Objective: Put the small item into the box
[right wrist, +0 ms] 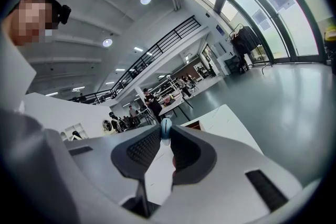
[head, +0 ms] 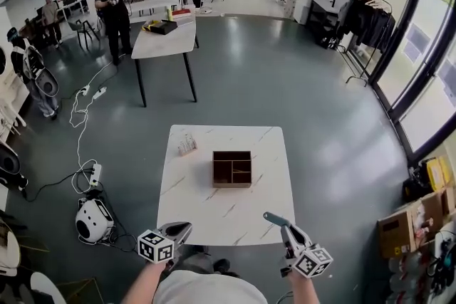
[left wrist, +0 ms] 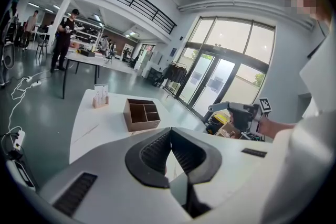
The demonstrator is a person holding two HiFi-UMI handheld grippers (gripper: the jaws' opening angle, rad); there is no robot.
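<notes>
Bright daylight from windows; fisheye-warped edges

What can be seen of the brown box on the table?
The box is brown and roughly square, wood or cardboard by its look, open at the top. Thin dividers split it into one large compartment and smaller ones; nothing shows inside. It stands flat near the middle of the white marbled table, touching only that.

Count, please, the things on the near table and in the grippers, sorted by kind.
box: 1
stand: 1
blue item, between the fingers of the right gripper: 1
Total: 3
</notes>
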